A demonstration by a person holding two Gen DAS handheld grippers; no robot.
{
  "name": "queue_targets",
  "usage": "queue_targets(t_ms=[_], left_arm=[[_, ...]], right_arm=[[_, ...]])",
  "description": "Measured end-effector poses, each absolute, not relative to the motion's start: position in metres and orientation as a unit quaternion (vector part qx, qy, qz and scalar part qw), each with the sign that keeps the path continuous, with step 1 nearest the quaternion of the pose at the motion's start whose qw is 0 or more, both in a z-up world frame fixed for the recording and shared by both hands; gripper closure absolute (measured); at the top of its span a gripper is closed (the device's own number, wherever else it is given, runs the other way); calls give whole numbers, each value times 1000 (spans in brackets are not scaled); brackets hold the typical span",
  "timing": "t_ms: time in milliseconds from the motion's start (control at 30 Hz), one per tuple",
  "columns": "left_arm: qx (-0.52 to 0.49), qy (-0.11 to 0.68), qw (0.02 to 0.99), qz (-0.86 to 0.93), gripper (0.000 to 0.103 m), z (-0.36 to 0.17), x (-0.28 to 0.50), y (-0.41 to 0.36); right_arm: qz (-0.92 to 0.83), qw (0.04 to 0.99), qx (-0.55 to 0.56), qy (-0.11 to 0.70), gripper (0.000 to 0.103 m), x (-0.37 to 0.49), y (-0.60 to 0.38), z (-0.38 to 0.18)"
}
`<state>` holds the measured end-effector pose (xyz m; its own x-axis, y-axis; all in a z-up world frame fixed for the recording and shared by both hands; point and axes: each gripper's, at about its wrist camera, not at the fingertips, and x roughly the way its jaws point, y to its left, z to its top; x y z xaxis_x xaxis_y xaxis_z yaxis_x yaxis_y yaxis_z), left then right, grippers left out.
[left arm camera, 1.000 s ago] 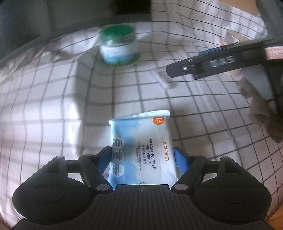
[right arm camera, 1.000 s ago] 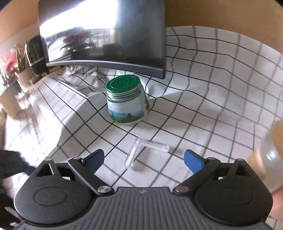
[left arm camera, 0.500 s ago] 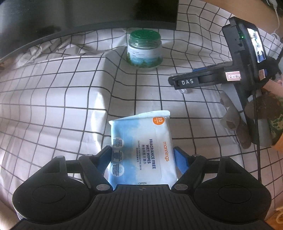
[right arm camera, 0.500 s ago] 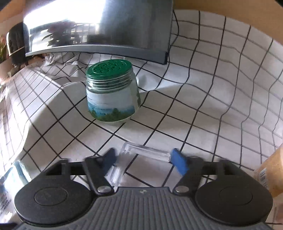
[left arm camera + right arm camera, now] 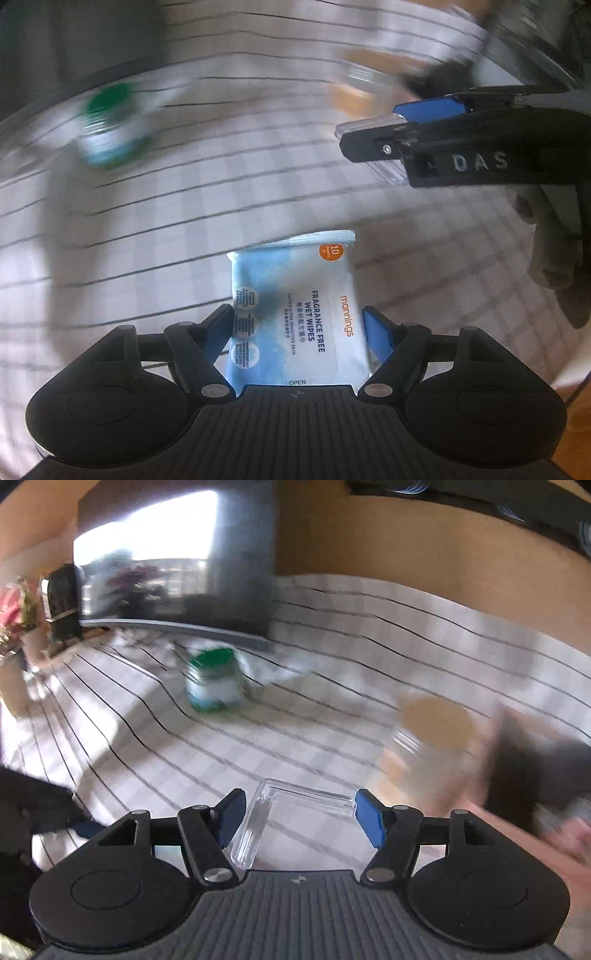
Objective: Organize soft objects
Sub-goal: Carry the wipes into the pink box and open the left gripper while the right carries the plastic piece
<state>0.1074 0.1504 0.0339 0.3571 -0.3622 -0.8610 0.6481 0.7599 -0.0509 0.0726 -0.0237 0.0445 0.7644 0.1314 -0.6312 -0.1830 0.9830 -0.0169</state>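
Lifted off cloth: clear angular plastic piece (image 5: 295, 805) clamped by right gripper (image 5: 297, 818); left gripper (image 5: 299, 326) pinches soft, glossy wipes pack (image 5: 295, 306); background blurred.

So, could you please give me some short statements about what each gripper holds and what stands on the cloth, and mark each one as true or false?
1. The left gripper holds a pack of wet wipes. True.
2. The right gripper is empty. False: a clear L-shaped plastic piece sits between its pads.
3. The jar on the checked cloth has a red lid. False: the lid is green.
4. The jar stands upright. True.
5. The wipes pack lies flat on the cloth. False: it is clamped between the left gripper's pads.
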Motion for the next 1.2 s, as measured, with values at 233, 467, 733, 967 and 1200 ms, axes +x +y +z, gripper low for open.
queue_targets(t_ms=[233,467,733,967,1200], left_arm=[[202,467,753,-417,23,29,71,61],[220,417,754,-457,23,60,71,1],[173,353,810,-435,23,116,131,-62],[84,347,825,-439,21,109,196,-133],[69,374,834,-398,21,63,222,-155]], right_arm=[[-28,934,-57,352,37,-3,-106,49],[-119,939,-9,324,37,-44,-169,72],[-153,941,24,302,37,-66,-192,75],[-154,938,36,308,38,-70,-200,62],[-150,940,19,307,38,-53,-206,59]])
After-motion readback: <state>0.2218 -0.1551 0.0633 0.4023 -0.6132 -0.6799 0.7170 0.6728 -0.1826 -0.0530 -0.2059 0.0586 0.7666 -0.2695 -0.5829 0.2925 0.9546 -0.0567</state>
